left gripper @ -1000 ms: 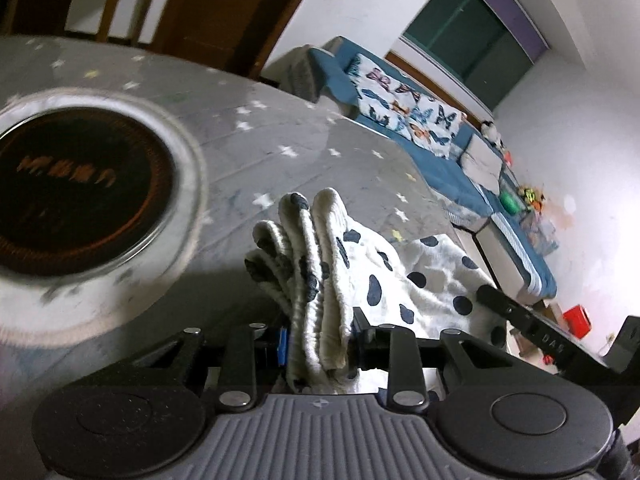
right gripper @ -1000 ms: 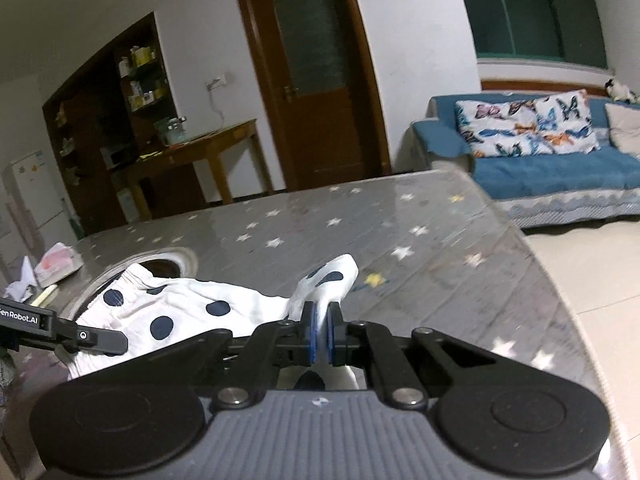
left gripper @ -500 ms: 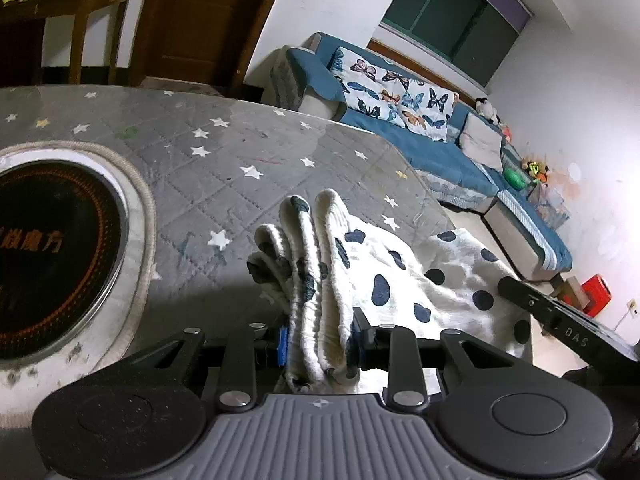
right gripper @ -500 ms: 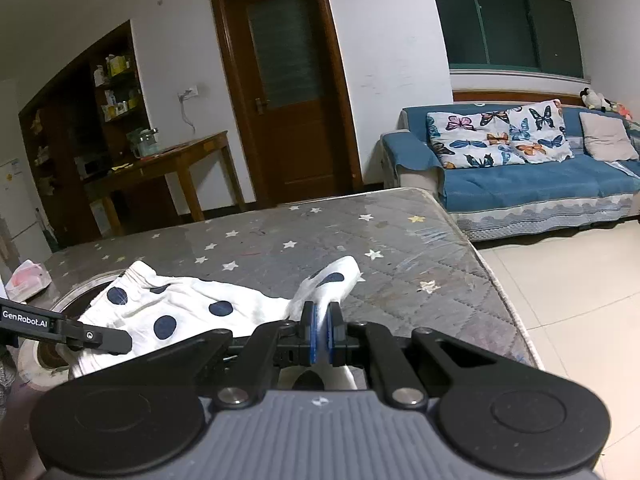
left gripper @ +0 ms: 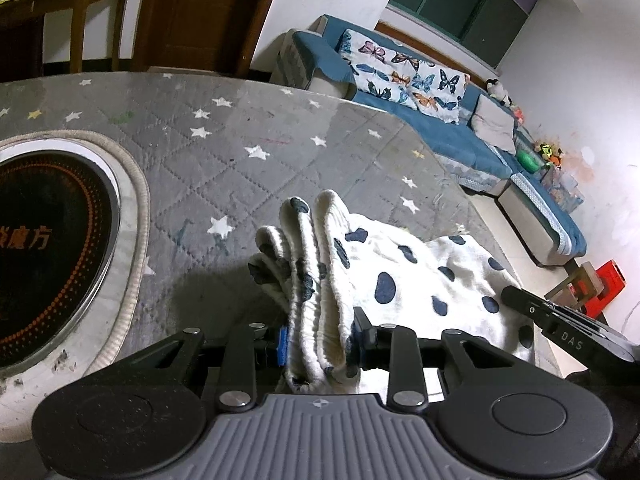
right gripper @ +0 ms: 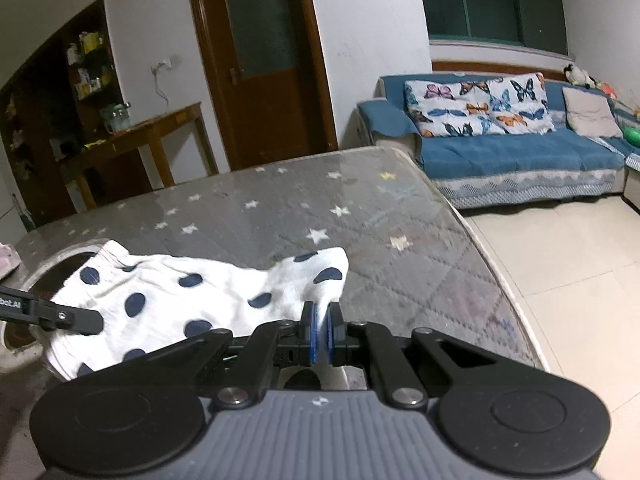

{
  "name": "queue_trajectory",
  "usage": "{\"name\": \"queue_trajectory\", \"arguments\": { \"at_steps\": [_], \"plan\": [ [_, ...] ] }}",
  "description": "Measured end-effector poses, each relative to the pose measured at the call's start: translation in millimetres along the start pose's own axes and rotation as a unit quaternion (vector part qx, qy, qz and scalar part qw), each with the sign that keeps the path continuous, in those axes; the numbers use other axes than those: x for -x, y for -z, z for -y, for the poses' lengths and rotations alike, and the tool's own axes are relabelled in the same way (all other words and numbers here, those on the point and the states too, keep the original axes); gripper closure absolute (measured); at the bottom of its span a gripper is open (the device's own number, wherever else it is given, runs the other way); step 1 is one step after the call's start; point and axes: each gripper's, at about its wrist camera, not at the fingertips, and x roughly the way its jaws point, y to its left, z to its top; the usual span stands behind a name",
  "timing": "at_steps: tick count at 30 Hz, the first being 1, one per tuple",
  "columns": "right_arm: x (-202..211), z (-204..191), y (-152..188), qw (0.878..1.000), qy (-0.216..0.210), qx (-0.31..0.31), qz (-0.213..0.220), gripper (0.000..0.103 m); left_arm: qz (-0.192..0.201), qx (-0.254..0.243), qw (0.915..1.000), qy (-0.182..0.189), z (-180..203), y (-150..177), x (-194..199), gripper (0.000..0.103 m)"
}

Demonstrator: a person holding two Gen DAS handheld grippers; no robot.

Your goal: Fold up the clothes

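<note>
A white garment with dark blue polka dots (left gripper: pixel 400 272) hangs stretched between my two grippers just over the grey star-patterned table cover (left gripper: pixel 240 168). My left gripper (left gripper: pixel 320 336) has the bunched, gathered edge between its pads, and its jaws are opening slightly while the pads still press on the cloth. In the right wrist view the garment (right gripper: pixel 168 300) spreads to the left, and my right gripper (right gripper: pixel 320 332) is shut on a thin corner of it. Each gripper's black finger shows in the other's view: the right one (left gripper: pixel 560 332), the left one (right gripper: pixel 48 312).
A round black hob (left gripper: pixel 40 248) with a pale rim is set into the table at the left. The table's edge (right gripper: pixel 480 248) drops to a tiled floor on the right. A blue sofa (right gripper: pixel 500 148) and a wooden side table (right gripper: pixel 152 132) stand beyond.
Both grippers have carried the garment across the table and a little lower. The hob has slid toward the left edge of the left wrist view. Both grips look unchanged.
</note>
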Motion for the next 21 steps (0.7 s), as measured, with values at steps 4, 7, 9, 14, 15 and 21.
{"name": "queue_trajectory", "arguments": {
  "at_steps": [4,7,9,14,15,21],
  "plan": [
    [-0.4,1.0,1.0,1.000,0.007,0.002,-0.003,0.091,-0.004,-0.001,1.0000,-0.007,-3.9,2.0,-3.4,0.066],
    [0.4,1.8,1.2,1.000,0.012,0.004,-0.002,0.089,-0.005,-0.003,0.9999,-0.015,-6.0,4.0,-3.6,0.060],
    [3.7,1.9,-0.4,1.000,0.010,0.005,0.000,0.087,-0.004,-0.001,0.9998,-0.018,-8.4,4.9,-2.3,0.056],
    [15.8,-11.8,5.5,1.000,-0.016,0.024,0.000,0.064,0.003,0.000,0.9997,-0.026,-12.5,5.8,2.7,0.045],
    [17.6,-15.9,8.6,0.999,-0.024,0.028,-0.002,0.063,0.004,-0.001,0.9996,-0.027,-12.8,5.9,3.5,0.043],
    [20.5,-40.6,29.2,0.996,-0.045,0.069,-0.018,0.050,0.003,-0.003,0.9992,-0.039,-17.8,9.5,1.7,0.036]
  ]
}}
